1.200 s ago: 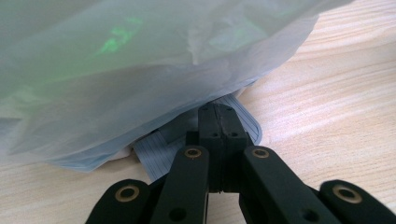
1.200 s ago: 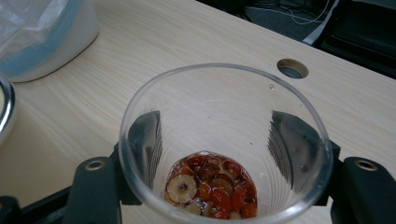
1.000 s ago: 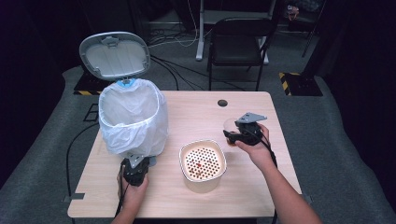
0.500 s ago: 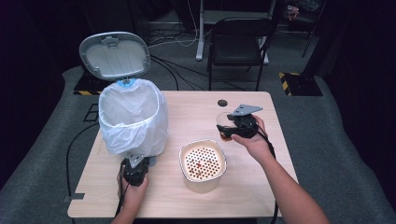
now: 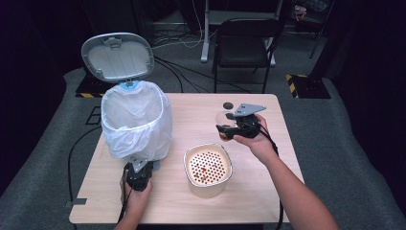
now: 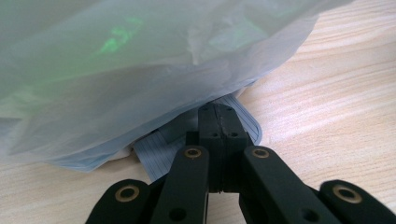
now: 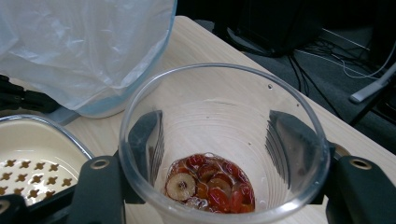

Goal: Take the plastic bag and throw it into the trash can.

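A clear plastic cup (image 7: pixel 219 116) with red fruit slices (image 7: pixel 210 184) and a little liquid at its bottom is gripped by my right gripper (image 7: pixel 217 135), one jaw on each side of its wall. In the high view that right gripper (image 5: pixel 225 130) holds the cup (image 5: pixel 221 120) upright above the table, behind and right of a cream bowl with a perforated strainer insert (image 5: pixel 208 147). My left gripper (image 6: pixel 218 112) is shut, its tips resting on the pale blue pedal (image 6: pixel 156 149) under the bag-lined bin (image 5: pixel 136 120), whose lid (image 5: pixel 117 56) stands open.
A small black round object (image 5: pixel 228 105) lies on the wooden table (image 5: pixel 191 206) behind the cup. The white bag hangs over the bin's sides, down to the pedal. A black chair (image 5: pixel 244 43) and floor cables are beyond the table's far edge.
My right hand has lifted the cup and carried it left, closer to the strainer bowl. The left gripper has stayed on the pedal and the lid has stayed open.
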Demonstrator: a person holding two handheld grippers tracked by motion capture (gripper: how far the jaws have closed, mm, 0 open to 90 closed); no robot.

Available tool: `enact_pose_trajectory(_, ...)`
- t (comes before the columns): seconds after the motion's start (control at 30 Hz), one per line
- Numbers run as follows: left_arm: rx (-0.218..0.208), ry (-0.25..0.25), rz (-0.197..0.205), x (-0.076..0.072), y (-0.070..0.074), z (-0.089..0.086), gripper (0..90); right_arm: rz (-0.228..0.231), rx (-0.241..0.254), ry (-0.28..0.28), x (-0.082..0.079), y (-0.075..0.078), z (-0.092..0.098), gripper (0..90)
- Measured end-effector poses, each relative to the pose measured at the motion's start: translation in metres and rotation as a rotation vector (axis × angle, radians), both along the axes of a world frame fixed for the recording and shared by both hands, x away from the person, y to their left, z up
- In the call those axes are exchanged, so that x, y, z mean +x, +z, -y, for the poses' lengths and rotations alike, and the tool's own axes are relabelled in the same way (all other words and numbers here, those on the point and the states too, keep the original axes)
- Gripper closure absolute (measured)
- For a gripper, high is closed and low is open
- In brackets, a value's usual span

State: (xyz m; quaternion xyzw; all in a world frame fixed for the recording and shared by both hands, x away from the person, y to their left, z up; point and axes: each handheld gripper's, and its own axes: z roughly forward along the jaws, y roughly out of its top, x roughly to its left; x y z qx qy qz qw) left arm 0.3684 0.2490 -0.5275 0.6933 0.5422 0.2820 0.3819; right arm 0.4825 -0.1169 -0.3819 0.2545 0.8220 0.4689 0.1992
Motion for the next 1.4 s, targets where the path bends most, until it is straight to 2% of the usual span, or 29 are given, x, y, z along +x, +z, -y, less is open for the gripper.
enact_pose_trajectory(0.13,0.003,-0.001,0.001,0.0,0.0,0.0,90.0,-0.002,0.029,0.027,0.001,0.001,-0.002,36.3)
enact_pose_trajectory(0.4,0.001,-0.001,0.0,0.0,0.0,0.0,90.0,0.033,0.038,0.08,-0.002,0.003,-0.008,36.2)
enact_pose_trajectory(0.67,0.005,-0.002,-0.001,0.0,0.0,-0.001,90.0,0.066,0.013,0.135,-0.007,0.005,-0.011,36.8)
enact_pose_trajectory(0.97,0.005,-0.002,0.0,0.0,0.0,0.0,90.0,0.108,0.033,0.205,-0.018,0.017,-0.012,36.9)
enact_pose_trajectory(1.1,0.006,-0.002,-0.001,0.0,0.0,-0.001,90.0,0.137,0.022,0.242,-0.022,0.023,-0.012,37.1)
enact_pose_trajectory(1.27,0.0,0.0,-0.001,0.0,0.0,0.0,90.0,0.152,0.02,0.263,-0.022,0.025,-0.01,37.1)
enact_pose_trajectory(1.4,0.005,-0.002,-0.001,0.0,0.0,0.0,90.0,0.182,0.006,0.282,-0.021,0.024,-0.01,37.1)
